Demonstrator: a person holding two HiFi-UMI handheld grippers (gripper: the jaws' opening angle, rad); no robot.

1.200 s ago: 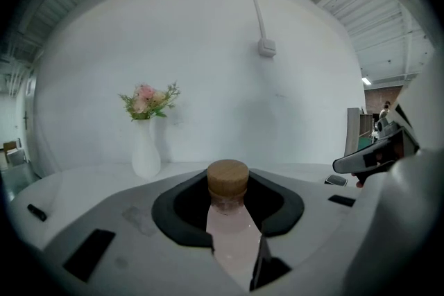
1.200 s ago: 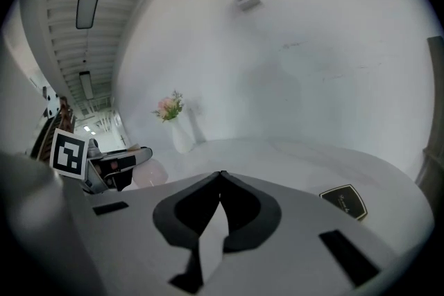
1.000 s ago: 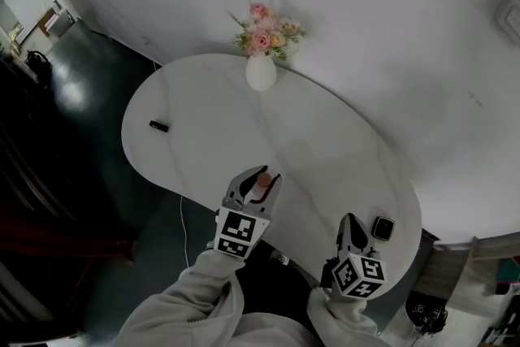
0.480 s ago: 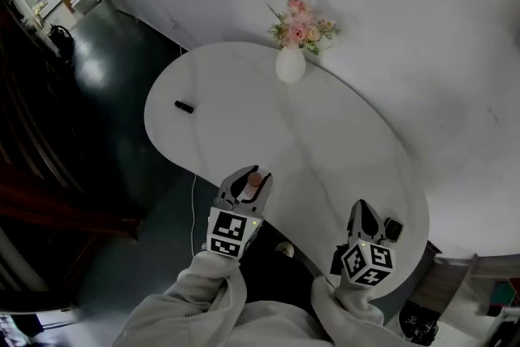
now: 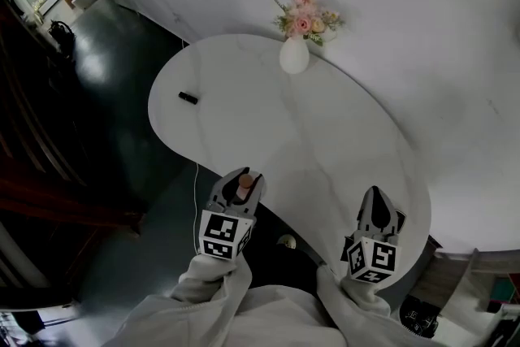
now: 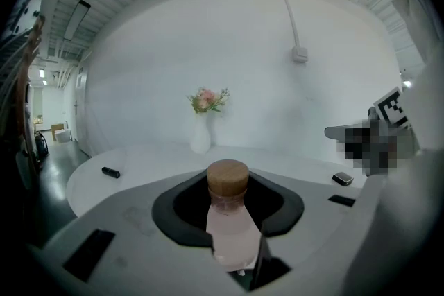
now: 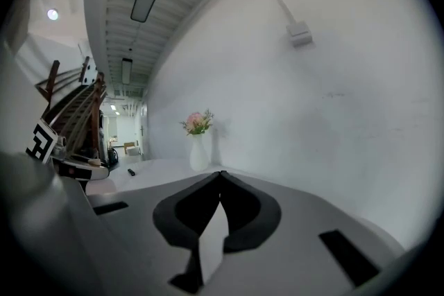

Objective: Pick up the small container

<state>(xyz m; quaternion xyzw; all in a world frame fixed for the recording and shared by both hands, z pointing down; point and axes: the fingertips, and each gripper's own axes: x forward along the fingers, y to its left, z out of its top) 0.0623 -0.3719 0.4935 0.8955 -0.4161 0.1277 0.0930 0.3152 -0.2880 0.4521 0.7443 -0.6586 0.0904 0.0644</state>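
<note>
The small container (image 6: 232, 218), a pale pink bottle with a round wooden cap, is gripped upright between the jaws of the left gripper (image 5: 242, 175). The pads are pressed against its sides below the cap, and its base is hidden behind the jaws. In the head view the container is seen at the near rim of the white table (image 5: 325, 134) rather than in over the tabletop. One second ago it was held further in over the tabletop; it is now found drawn back toward the person. The grip on it is unchanged across the three head views.

The right gripper (image 5: 378, 193) is clenched. Its jaws are seen meeting tip to tip in its own view, with nothing between them. It is held over the right end of the table. One second ago a small black square object (image 6: 342, 179) was seen in full just to the right of this gripper. In the head view that object is now largely covered by the gripper, and only a dark corner is visible.

Further out, a white vase (image 5: 294, 57) of pink flowers (image 5: 307, 19) is noted at the far edge of the table, close to the wall. A small black item (image 5: 188, 97) is noted near the table's left end. Both are recorded in the same places on the table as before.
</note>
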